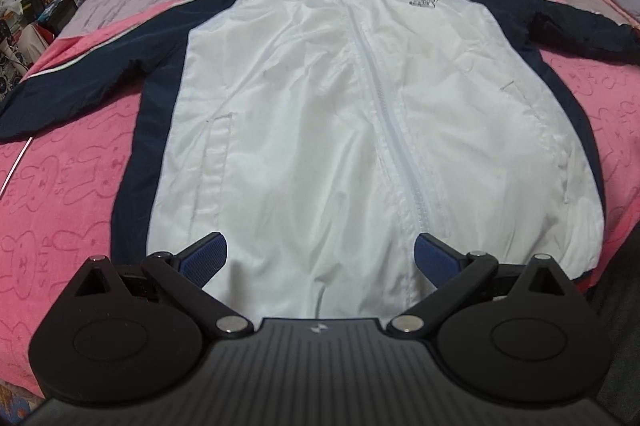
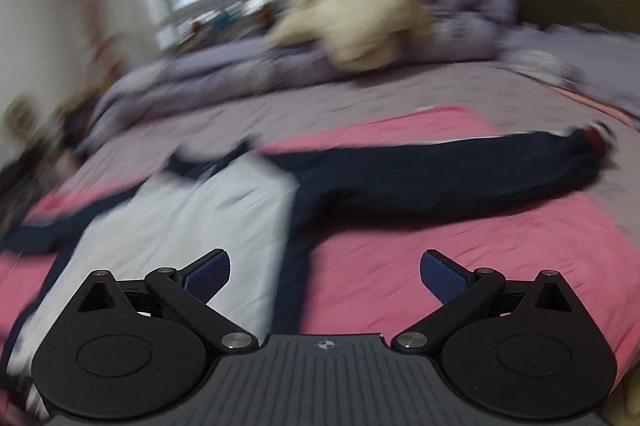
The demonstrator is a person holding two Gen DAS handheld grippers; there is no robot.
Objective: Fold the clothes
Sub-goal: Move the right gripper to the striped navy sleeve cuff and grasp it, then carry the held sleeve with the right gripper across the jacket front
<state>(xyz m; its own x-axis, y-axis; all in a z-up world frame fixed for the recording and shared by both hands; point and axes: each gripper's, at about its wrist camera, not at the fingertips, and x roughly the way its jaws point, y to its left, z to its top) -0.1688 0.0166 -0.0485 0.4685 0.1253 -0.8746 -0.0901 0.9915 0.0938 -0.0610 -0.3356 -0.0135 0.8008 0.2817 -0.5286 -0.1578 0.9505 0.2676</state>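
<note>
1. Two views, taken in turn. Left wrist view first: jacket (image 1: 320, 129) spread flat, front up, zipped, on the pink blanket (image 1: 60, 185); collar far, hem near, both navy sleeves out to the sides.
2. Left gripper (image 1: 321, 258) above the hem, around the middle of the white front, pointing along the zip (image 1: 384, 97); fingers (image 1: 208, 256) spread wide, holding nothing.
3. Likely step in hand: fetching a sleeve for the first fold inward. Best pinched near the cuff, through one layer only, then laid straight across the chest without dragging the body askew.
4. Right wrist view next, heavily blurred: right gripper (image 2: 325, 276) low over the jacket's side seam, white panel to one side, pink blanket to the other, aimed toward the outstretched sleeve (image 2: 440, 173).
5. Right fingers (image 2: 442, 278) likewise wide apart and empty; contact with the cloth impossible to tell.
6. Slippery fabric, probably; firm closure advisable before lifting.
</note>
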